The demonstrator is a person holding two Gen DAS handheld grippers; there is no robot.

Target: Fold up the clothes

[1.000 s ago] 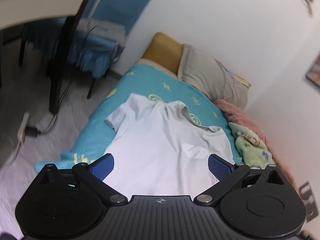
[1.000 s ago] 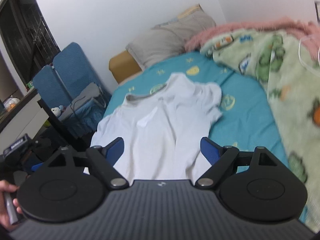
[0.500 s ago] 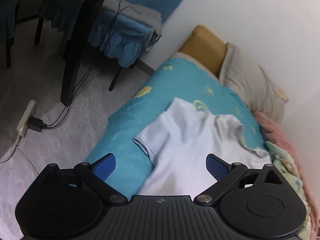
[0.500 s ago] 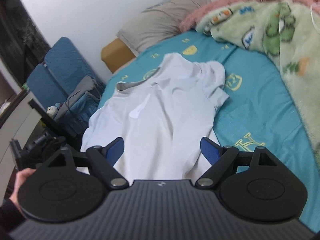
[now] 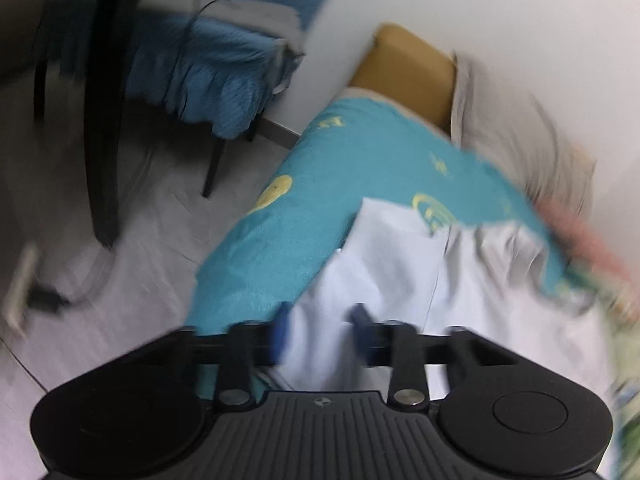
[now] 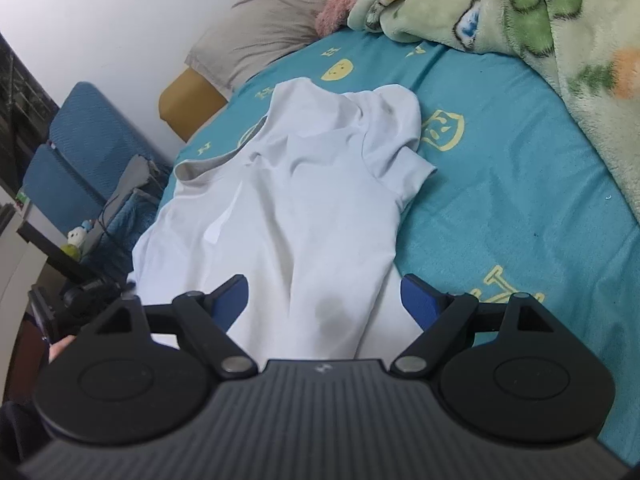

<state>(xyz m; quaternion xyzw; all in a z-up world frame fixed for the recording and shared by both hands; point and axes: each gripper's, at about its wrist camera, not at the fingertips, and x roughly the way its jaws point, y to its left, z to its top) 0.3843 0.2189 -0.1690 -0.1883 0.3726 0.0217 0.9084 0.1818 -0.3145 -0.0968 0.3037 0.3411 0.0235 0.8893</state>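
Note:
A white T-shirt (image 6: 288, 200) lies spread on the teal bed sheet (image 6: 500, 184), collar toward the pillow, one sleeve bunched at the right. My right gripper (image 6: 324, 300) is open, its blue pads either side of the shirt's lower part, just above the cloth. In the blurred left wrist view the shirt (image 5: 400, 264) fills the lower middle. My left gripper (image 5: 320, 332) has its blue pads drawn close together with shirt cloth between them, at the shirt's edge near the bed's side.
A grey pillow (image 6: 276, 28) and tan headboard (image 6: 192, 100) are at the bed's head. A green patterned blanket (image 6: 560, 40) covers the right side. A blue chair (image 5: 200, 72) and dark table leg (image 5: 104, 120) stand on the floor left of the bed.
My left gripper dropped toward the shirt's left edge and its jaws closed from wide open onto the cloth. My right gripper moved lower and closer over the shirt, still open.

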